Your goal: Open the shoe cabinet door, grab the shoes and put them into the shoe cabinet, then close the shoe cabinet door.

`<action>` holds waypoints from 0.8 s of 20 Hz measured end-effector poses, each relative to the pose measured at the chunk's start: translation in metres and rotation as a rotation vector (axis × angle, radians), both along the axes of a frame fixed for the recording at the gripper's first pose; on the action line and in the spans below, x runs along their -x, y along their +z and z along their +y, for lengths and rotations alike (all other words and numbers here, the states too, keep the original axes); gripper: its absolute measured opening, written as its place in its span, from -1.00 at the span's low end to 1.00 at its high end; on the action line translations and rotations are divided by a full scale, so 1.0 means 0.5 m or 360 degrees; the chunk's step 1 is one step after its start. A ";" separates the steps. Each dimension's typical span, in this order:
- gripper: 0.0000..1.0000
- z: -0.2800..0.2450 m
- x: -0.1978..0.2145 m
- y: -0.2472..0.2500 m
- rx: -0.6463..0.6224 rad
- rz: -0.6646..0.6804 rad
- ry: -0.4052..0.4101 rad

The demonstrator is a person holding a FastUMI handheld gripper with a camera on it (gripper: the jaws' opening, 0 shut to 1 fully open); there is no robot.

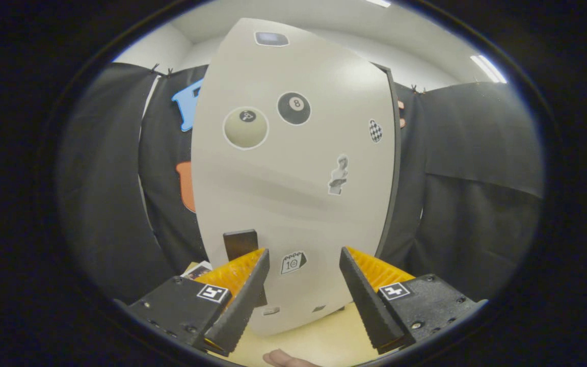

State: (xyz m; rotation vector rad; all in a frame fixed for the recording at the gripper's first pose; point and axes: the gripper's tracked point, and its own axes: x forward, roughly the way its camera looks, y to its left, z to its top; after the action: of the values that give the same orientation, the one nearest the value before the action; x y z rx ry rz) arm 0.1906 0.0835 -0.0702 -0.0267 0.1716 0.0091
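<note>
Shoe cabinet's one pale, sticker-covered door (293,168) stands just ahead of the gripper (303,278), jaws wide apart, holding nothing; one dark handle (240,243) beyond the left finger.

Recording booth, black cloth walls (477,204) clipped up, white room walls, ceiling strip lights (488,69) above

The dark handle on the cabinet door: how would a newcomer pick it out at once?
Start at the big pale cabinet door covered in stickers. Low on it, just above the left finger of the open gripper, sits the handle. Unlike the flat stickers nearby, such as the calendar sticker, it is a plain dark upright block.
</note>
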 end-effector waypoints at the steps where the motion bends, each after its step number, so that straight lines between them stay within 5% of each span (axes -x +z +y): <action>1: 0.86 0.001 -0.011 -0.010 -0.0007 0.0018 0.0005; 7: 0.86 0.019 0.006 -0.070 -0.0018 0.0152 0.0089; 16: 0.86 -0.024 0.187 -0.030 -0.0040 0.0091 0.0239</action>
State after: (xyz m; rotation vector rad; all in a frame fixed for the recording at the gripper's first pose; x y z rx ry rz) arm 0.0973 0.0714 -0.0851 -0.0141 0.2266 0.1616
